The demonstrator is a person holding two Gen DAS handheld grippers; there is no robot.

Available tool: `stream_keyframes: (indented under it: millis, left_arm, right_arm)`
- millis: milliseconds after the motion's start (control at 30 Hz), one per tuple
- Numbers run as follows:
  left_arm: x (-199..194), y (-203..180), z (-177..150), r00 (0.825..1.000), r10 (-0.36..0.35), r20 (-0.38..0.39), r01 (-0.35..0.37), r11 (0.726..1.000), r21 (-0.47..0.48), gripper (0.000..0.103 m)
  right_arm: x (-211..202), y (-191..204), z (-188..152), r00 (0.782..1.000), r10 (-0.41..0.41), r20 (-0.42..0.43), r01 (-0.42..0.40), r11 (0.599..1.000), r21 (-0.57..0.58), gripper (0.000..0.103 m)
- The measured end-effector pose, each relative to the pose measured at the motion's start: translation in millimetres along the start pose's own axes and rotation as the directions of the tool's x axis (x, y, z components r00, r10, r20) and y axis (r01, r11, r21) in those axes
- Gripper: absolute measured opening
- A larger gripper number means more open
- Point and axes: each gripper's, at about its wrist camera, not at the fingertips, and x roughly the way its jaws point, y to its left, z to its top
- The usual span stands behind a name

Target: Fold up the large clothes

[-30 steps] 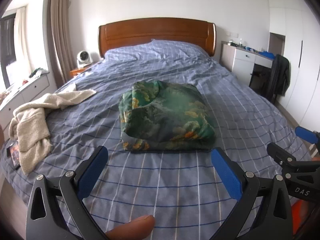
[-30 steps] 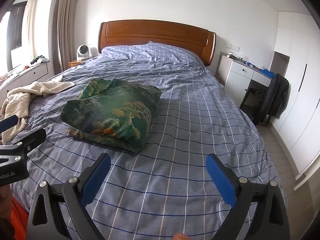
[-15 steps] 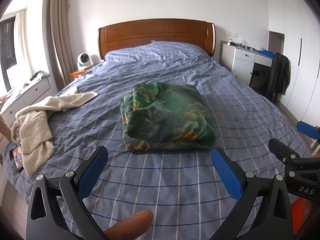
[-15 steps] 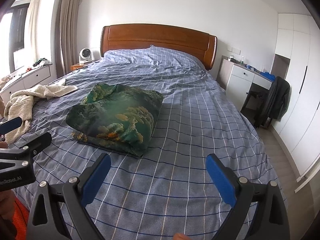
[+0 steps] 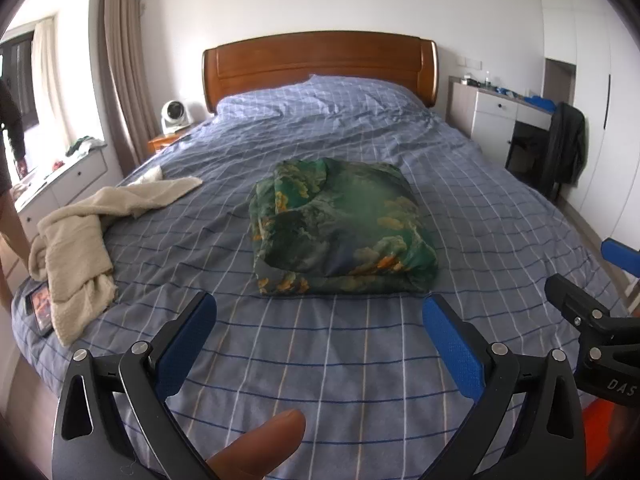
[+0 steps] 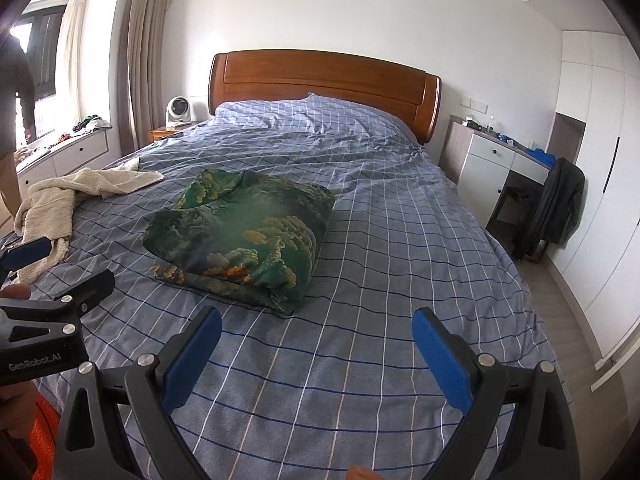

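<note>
Green printed garment point(image 5: 340, 224): folded into a thick bundle, lying near the middle of the bed point(image 5: 360, 360) on the blue checked cover.
Left tool point(image 5: 318, 334): jaws spread wide, empty, held above the foot of the bed, apart from the bundle.
Right tool point(image 6: 316, 340): jaws spread wide, empty, near the foot of the bed, the bundle ahead and to its left.
Beige towel point(image 5: 76, 248): crumpled at the bed's left edge, well apart from the bundle.
Headboard point(image 5: 320, 60): brown wood, at the far end.
</note>
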Motion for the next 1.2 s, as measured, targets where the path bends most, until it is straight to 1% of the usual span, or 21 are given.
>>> stream_keyframes:
  millis: [667,1200]
  left_arm:
    - [-5.5,0.6,1.0,1.000,0.016,0.004,-0.016,1.000,-0.002,0.103]
    - [-6.1,-6.9,3.9,1.000,-0.005,-0.002,0.005,1.000,0.010,0.103]
  right_arm:
    - [-5.0,-0.6,0.7,0.999,0.035,-0.011,-0.035,0.999,0.015,0.098]
    - [-4.9,-6.6,-1.2,1.000,0.011,-0.022,-0.011,0.999,0.030,0.098]
